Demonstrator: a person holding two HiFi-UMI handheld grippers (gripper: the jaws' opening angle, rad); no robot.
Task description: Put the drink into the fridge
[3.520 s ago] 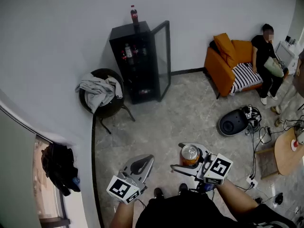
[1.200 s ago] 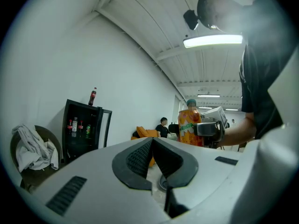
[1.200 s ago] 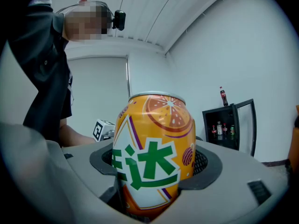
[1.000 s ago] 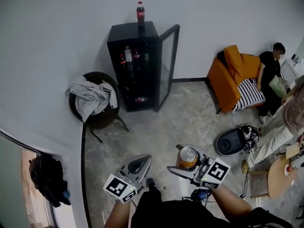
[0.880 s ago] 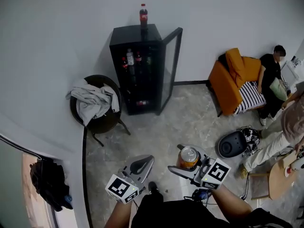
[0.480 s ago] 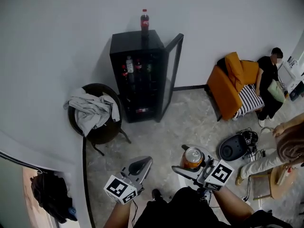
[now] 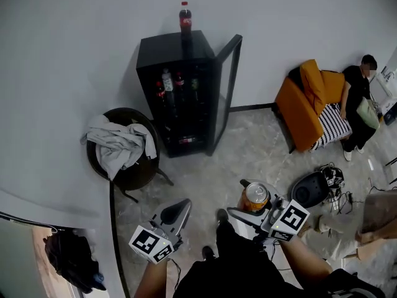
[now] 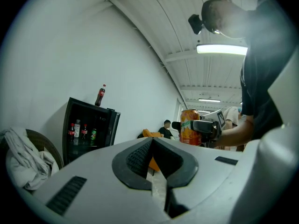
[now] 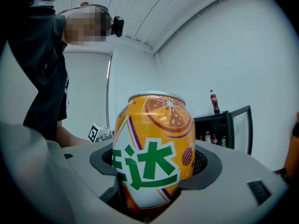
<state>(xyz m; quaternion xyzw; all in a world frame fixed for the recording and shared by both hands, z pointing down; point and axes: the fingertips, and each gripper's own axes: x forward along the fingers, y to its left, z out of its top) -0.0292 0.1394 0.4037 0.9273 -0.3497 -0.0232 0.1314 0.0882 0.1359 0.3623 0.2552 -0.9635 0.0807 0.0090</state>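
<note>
An orange drink can (image 7: 255, 197) (image 9: 154, 148) (image 8: 189, 126) stands upright between the jaws of my right gripper (image 7: 250, 202) (image 9: 154, 171), which is shut on it above the floor. My left gripper (image 7: 173, 214) (image 8: 152, 164) is shut and holds nothing, low at the left. The black fridge (image 7: 180, 92) (image 8: 88, 129) (image 9: 222, 132) stands against the far wall with its glass door (image 7: 226, 92) swung open to the right. Bottles line its upper shelf. A cola bottle (image 7: 185, 18) stands on top of it.
A dark round chair with grey clothes (image 7: 121, 144) stands left of the fridge. An orange sofa (image 7: 310, 104) with a seated person (image 7: 360, 92) is at the right. A black round device with cables (image 7: 313, 188) lies on the floor near my right gripper.
The view has shifted as I move; the fridge sits a little nearer and more centred. The can stays held in my right gripper. The person at the right edge has moved out of sight.
</note>
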